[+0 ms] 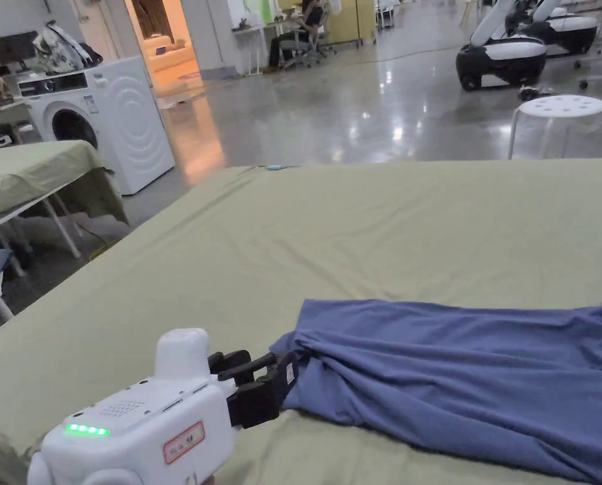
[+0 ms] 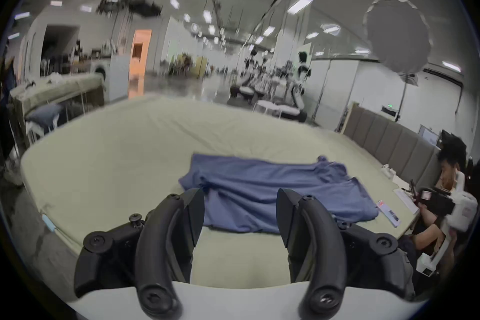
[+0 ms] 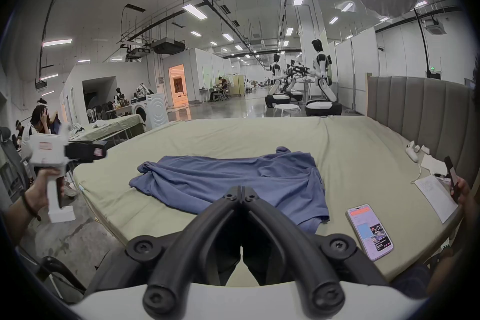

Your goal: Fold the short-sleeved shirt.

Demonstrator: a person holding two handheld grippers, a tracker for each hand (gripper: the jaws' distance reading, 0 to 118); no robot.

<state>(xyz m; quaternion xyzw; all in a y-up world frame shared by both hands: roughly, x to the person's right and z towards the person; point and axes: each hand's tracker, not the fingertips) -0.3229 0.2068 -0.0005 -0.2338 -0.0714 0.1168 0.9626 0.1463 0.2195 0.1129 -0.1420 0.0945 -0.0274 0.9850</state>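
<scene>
Blue and rumpled, the shirt [image 1: 470, 385] lies on a bed [image 1: 331, 240] covered with a pale green sheet, spread sideways near the bed's near edge with folds and creases across it. In the right gripper view the shirt [image 3: 233, 182] sits at the middle of the bed [image 3: 350, 143], and a phone [image 3: 370, 232] lies face up on the sheet just to its right, apart from the cloth. A sheet of paper [image 3: 436, 195] rests farther right, near the padded headboard [image 3: 415, 102].

The left gripper [image 1: 271, 385] shows in the head view at the shirt's left end, its black jaws right by the bunched corner of cloth; from this angle I cannot tell whether they touch it. In its own view the left gripper [image 2: 240, 211] has its jaws standing well apart, with the shirt [image 2: 272, 190] seen between and beyond them and nothing held. The right gripper [image 3: 241, 193] has its jaws closed tip to tip, with nothing between them, held above the bed's near edge in front of the shirt.

Beyond the bed, a washing machine [image 1: 110, 120] stands at the left, a white stool [image 1: 561, 123] at the right, and a glossy grey floor [image 1: 369, 120] runs back into a large hall.
</scene>
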